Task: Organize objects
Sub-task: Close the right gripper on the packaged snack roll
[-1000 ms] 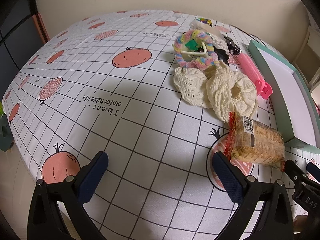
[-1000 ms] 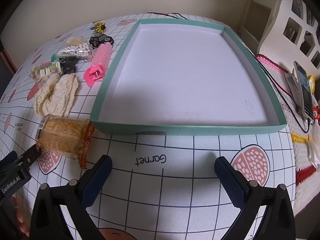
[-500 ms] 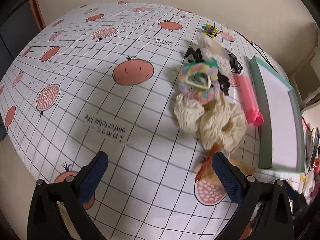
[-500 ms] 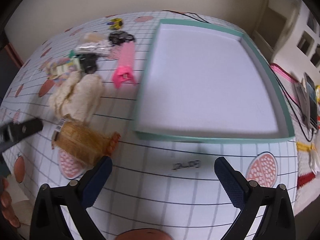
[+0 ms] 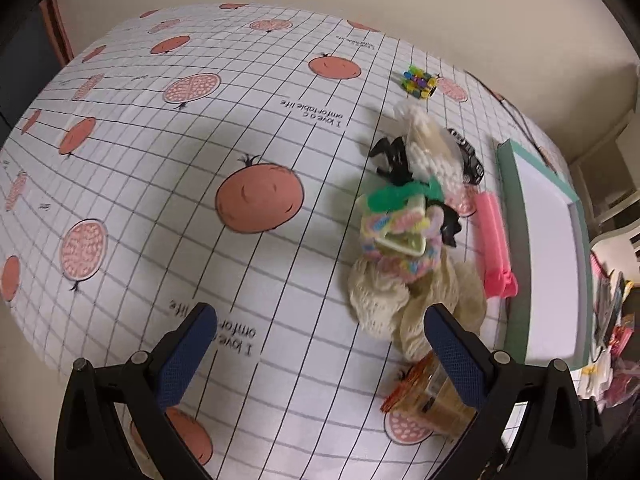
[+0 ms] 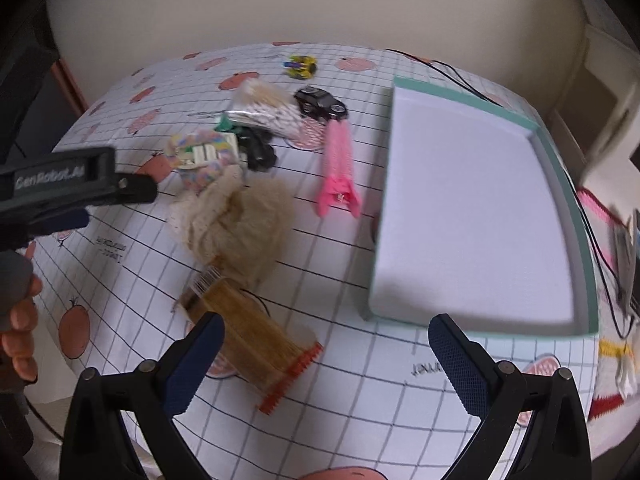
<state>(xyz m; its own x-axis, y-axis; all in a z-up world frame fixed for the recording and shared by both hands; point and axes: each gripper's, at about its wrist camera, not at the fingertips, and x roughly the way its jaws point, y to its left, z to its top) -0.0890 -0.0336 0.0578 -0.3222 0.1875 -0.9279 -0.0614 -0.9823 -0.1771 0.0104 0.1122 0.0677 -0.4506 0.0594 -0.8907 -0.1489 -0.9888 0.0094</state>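
A shallow teal tray [image 6: 576, 208] with a white floor lies empty on the right of the table; its left wall [image 5: 514, 248] shows in the left wrist view. Left of it sits a loose pile: a cracker packet [image 6: 248, 332] [image 5: 432, 404], cream crocheted pieces [image 6: 236, 224] [image 5: 384, 296], a pastel fuzzy ring [image 6: 202, 154] [image 5: 400, 240], a pink comb-like clip [image 6: 338, 168] [image 5: 494, 248], a black toy car [image 6: 320, 104] and a bag of white beads [image 6: 268, 114]. My left gripper [image 5: 320, 348] hangs open above the cloth. My right gripper [image 6: 324, 360] is open above the packet's right end.
A small yellow toy car [image 6: 302, 66] [image 5: 418, 80] stands apart at the back. A black cable [image 6: 440, 66] runs behind the tray. A phone and clutter [image 6: 624, 248] lie off the table's right edge, with white shelving beyond. A hand [image 6: 20, 320] holds the left gripper.
Both grippers have risen and pulled back, so more of the table shows. The left view swung toward the pile; the right view turned left from the tray to the packet.
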